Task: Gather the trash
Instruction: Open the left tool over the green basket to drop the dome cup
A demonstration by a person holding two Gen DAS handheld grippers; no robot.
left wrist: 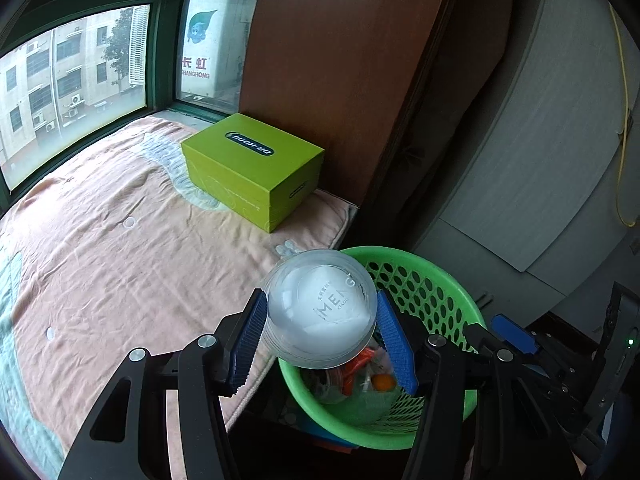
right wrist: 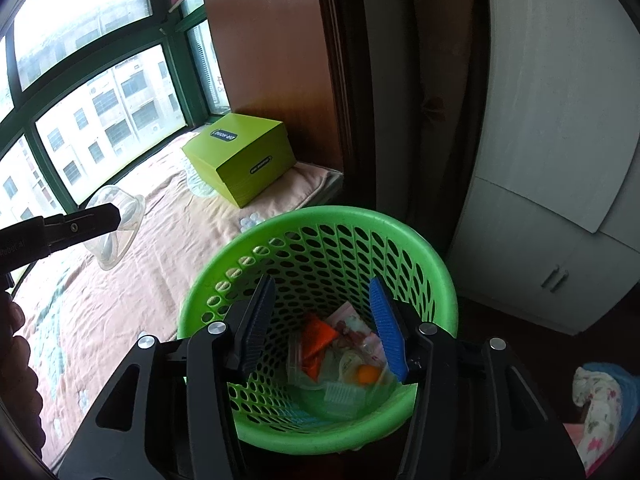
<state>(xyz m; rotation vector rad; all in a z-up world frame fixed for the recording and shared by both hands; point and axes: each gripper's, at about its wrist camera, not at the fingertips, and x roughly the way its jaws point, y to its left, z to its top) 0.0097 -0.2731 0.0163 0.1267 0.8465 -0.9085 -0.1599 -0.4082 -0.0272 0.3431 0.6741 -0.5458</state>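
Left gripper (left wrist: 320, 330): blue ribbed pads pressed against both sides of a clear plastic cup (left wrist: 322, 308), bottom toward the camera, printed lettering visible on it; the cup is held above the near rim of the green basket (left wrist: 440, 280), partly over the edge of the bed (left wrist: 120, 260). The same gripper shows from the side in the right wrist view (right wrist: 116, 216), with the cup (right wrist: 118, 232) held over the bedcover, left of the basket. Right gripper (right wrist: 320, 324): jaws parted, nothing between the pads, poised over the mouth of the green basket (right wrist: 320, 220). Basket contents: orange wrapper (right wrist: 316, 340), clear plastic container (right wrist: 298, 360), small orange ball (right wrist: 367, 374), pale pink packaging (right wrist: 360, 332), other clear plastic pieces at the bottom. Bed: pink cover with pale green patches, set under a green-framed window (left wrist: 80, 72). Lime-green box (left wrist: 254, 168) with a dark oval label, at the far corner of the bed beside a brown wooden panel (left wrist: 340, 60). Grey cabinet (right wrist: 560, 160) to the right of the basket. Floral cloth (right wrist: 600, 412) at the lower right edge.
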